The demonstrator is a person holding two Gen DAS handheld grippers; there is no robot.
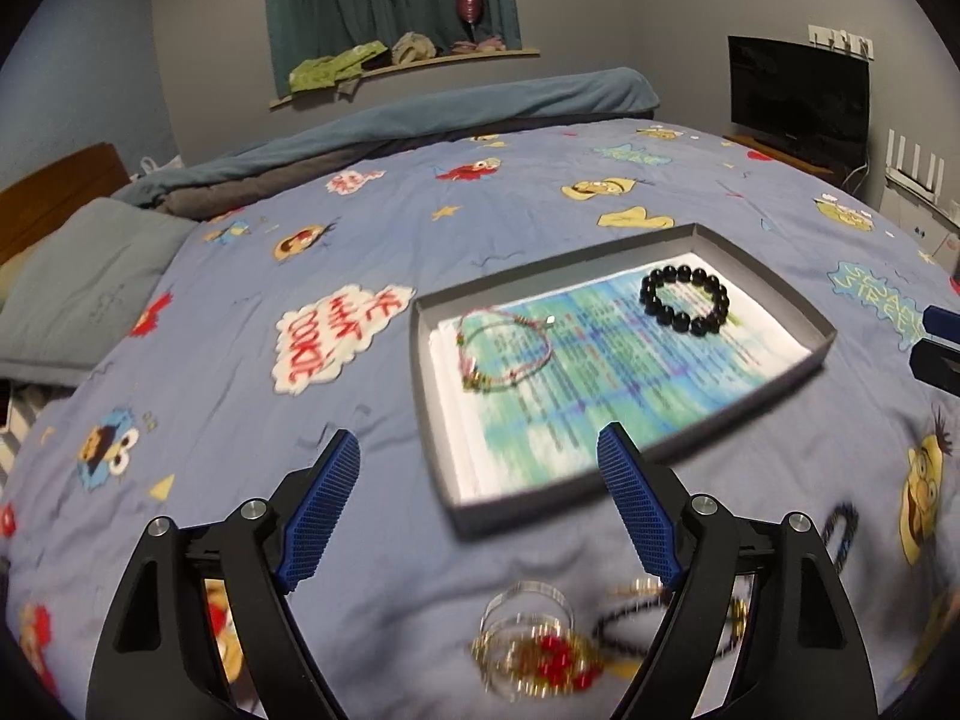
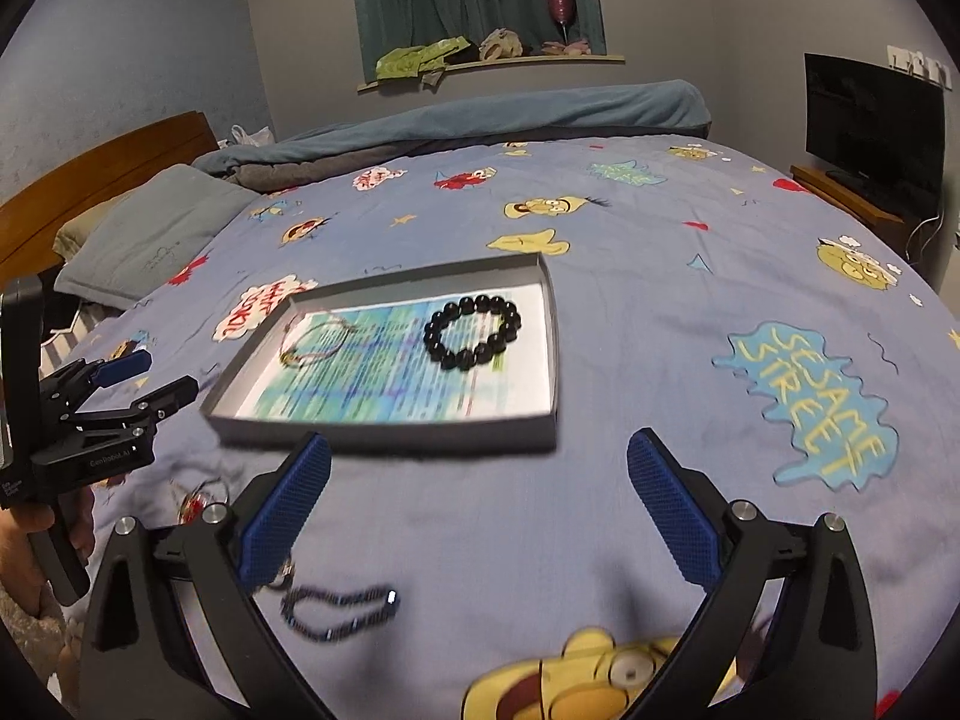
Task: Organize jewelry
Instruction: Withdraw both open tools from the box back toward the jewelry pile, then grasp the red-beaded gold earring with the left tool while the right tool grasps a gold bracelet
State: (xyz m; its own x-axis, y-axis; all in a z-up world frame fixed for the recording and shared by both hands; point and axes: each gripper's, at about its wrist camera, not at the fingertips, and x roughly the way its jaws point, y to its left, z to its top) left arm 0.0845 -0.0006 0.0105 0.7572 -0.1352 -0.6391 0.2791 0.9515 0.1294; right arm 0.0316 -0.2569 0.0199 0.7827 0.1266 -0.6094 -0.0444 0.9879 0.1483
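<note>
While both claws gape empty, gray tray [image 1: 822,339] ahead, loose bracelets [image 1: 528,654] on bedspread [image 1: 390,240] between

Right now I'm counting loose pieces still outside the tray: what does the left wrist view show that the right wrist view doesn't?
Only the left wrist view shows the clear bangle beside the blurred red-and-gold bracelet on the bedspread. Only the right wrist view shows the left gripper from outside. Both show the tray, holding the black bead bracelet and thin pink bracelet.
</note>
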